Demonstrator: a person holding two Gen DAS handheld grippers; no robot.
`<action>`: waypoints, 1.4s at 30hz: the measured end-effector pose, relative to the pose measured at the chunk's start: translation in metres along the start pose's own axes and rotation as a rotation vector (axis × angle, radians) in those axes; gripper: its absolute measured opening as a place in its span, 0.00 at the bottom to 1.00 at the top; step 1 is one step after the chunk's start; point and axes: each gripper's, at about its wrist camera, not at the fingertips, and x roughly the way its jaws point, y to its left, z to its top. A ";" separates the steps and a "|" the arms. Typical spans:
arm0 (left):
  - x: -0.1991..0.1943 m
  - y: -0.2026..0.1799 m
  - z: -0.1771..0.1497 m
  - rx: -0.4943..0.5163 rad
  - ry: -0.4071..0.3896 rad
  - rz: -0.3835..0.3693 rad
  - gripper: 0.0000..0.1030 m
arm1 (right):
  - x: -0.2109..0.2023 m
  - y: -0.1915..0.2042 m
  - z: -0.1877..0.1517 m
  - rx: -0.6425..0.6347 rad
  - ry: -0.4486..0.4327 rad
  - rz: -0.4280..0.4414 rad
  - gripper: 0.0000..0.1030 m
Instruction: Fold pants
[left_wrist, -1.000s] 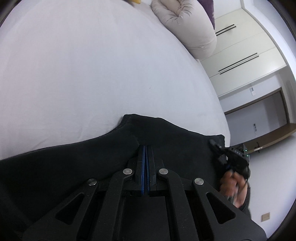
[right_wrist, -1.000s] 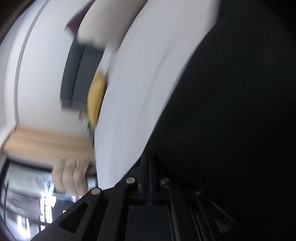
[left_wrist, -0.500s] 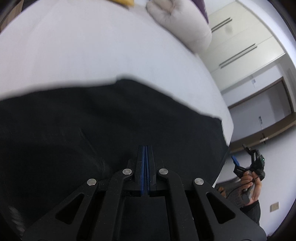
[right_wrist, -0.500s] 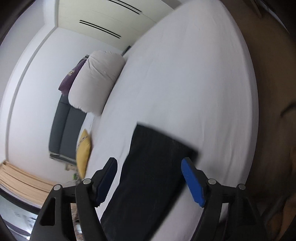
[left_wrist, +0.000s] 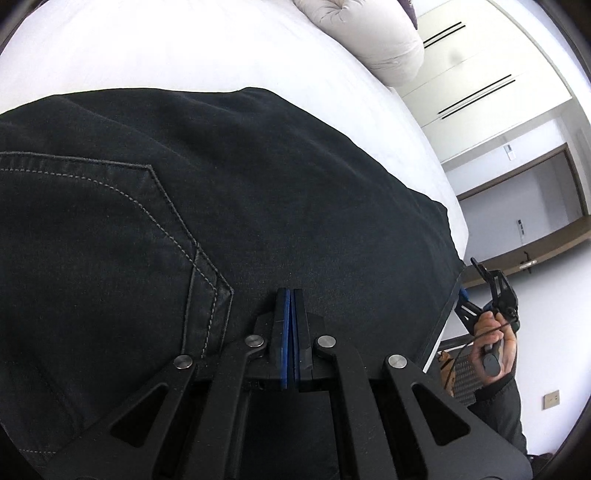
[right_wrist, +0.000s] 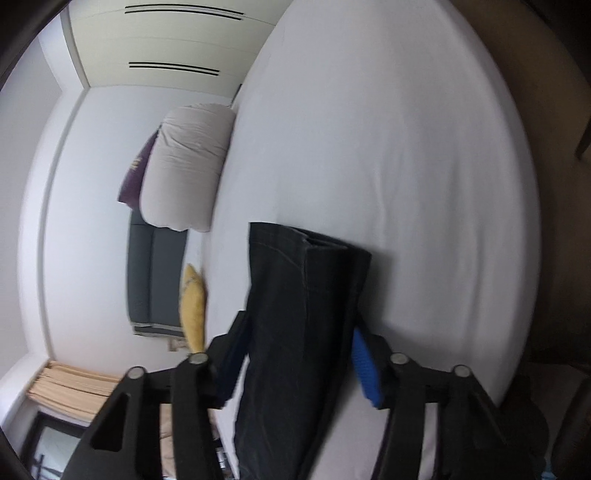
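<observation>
Dark denim pants (left_wrist: 258, 192) lie spread on the white bed (left_wrist: 184, 48), with a stitched back pocket at the left. My left gripper (left_wrist: 291, 295) is shut, its blue pads pressed together at the pants' near edge, seemingly pinching the fabric. In the right wrist view the pants (right_wrist: 306, 295) lie as a long folded strip on the bed (right_wrist: 406, 147). My right gripper (right_wrist: 299, 350) is open, its fingers on either side of the strip, not gripping it. The right gripper also shows in the left wrist view (left_wrist: 491, 291), off the bed's corner.
A beige pillow (left_wrist: 369, 33) and a purple cushion (right_wrist: 136, 170) lie at the head of the bed. A yellow cushion (right_wrist: 194, 306) rests by a grey headboard (right_wrist: 153, 273). White wardrobe doors (left_wrist: 480, 81) stand beyond. The bed edge lies just right of the pants.
The right gripper let go of the pants, opened and pulled back off the bed's corner. The left gripper stayed shut while more of the pants, including the pocket, came into its view.
</observation>
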 end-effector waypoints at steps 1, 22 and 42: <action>-0.003 0.005 -0.002 -0.004 0.000 -0.004 0.00 | 0.002 -0.001 0.002 0.006 -0.001 0.012 0.52; -0.011 0.028 -0.003 -0.049 0.002 -0.043 0.00 | 0.029 0.023 0.011 -0.113 -0.022 -0.062 0.05; -0.032 0.025 0.012 -0.222 -0.066 -0.220 0.82 | 0.106 0.133 -0.354 -1.828 0.167 -0.545 0.05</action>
